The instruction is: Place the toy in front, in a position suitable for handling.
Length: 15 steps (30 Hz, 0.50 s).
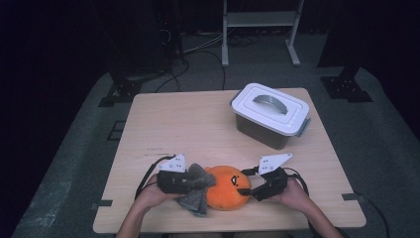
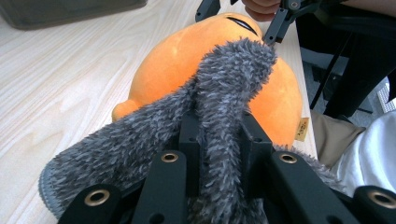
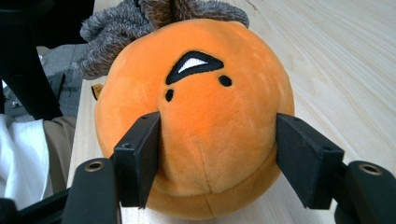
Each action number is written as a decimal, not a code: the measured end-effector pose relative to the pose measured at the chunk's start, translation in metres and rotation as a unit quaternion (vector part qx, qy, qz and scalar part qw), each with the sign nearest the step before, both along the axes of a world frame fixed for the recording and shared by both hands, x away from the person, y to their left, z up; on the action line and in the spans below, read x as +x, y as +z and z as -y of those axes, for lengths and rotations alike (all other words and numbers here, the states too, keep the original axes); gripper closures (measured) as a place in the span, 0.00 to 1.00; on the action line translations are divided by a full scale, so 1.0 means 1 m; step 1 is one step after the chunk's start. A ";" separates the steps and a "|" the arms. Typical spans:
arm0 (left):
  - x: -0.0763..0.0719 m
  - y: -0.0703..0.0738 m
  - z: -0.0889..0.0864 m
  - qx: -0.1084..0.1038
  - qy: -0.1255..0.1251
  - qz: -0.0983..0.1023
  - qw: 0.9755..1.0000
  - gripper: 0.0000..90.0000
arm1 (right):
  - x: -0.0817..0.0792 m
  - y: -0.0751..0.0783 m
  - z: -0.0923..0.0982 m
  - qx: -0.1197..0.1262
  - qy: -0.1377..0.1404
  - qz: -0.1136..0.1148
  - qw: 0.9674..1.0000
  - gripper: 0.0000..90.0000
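Your left gripper (image 1: 190, 181) has its jaws clenched on a strip of the grey furry cloth (image 2: 219, 107), which drapes over the orange plush ball (image 1: 227, 187) at the table's (image 1: 198, 124) near edge; your right gripper (image 1: 250, 191) straddles the ball, jaws spread and touching its sides; farther off, well apart, stands the lidded white box (image 1: 271, 114).

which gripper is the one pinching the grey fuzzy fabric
The left gripper: its jaws are shut on a fold of the grey fuzzy fabric. The right gripper instead has its jaws on either side of the orange plush ball.
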<state>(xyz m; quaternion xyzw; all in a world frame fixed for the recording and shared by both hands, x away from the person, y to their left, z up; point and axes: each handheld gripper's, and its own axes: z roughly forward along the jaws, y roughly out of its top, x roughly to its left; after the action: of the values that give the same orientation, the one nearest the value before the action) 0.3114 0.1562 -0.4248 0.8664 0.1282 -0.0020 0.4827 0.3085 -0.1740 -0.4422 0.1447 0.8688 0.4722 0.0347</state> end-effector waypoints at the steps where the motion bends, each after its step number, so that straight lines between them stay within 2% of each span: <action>1: 0.000 0.000 0.000 0.000 0.000 0.000 1.000 0.83 | 0.000 0.000 0.000 0.000 0.000 0.000 1.000 0.37; 3: -0.005 0.007 0.008 -0.013 -0.008 0.010 1.000 0.83 | 0.000 0.001 -0.001 -0.005 -0.005 -0.003 1.000 0.37; 6: -0.012 0.014 0.021 -0.027 -0.040 0.017 0.999 0.83 | 0.000 0.002 -0.002 -0.003 -0.013 -0.008 1.000 0.37; 7: -0.014 0.015 0.026 -0.024 -0.050 0.019 0.998 0.83 | 0.000 0.002 -0.002 -0.004 -0.013 -0.008 1.000 0.37; 9: -0.017 0.015 0.031 -0.002 -0.060 0.028 0.998 0.83 | 0.001 0.002 -0.002 -0.005 -0.013 -0.007 1.000 0.37; 14: -0.011 0.008 0.020 -0.003 -0.052 0.014 0.999 0.83 | 0.001 0.002 0.000 -0.001 -0.011 -0.009 1.000 0.37; 15: -0.007 0.005 0.011 -0.002 -0.044 0.008 0.999 0.83 | 0.002 0.002 0.001 0.002 -0.011 -0.011 1.000 0.37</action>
<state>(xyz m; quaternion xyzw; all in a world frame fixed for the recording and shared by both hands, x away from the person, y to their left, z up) 0.3044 0.1449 -0.4202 0.8704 0.0854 -0.0163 0.4846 0.3107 -0.1748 -0.4404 0.1595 0.8667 0.4717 0.0302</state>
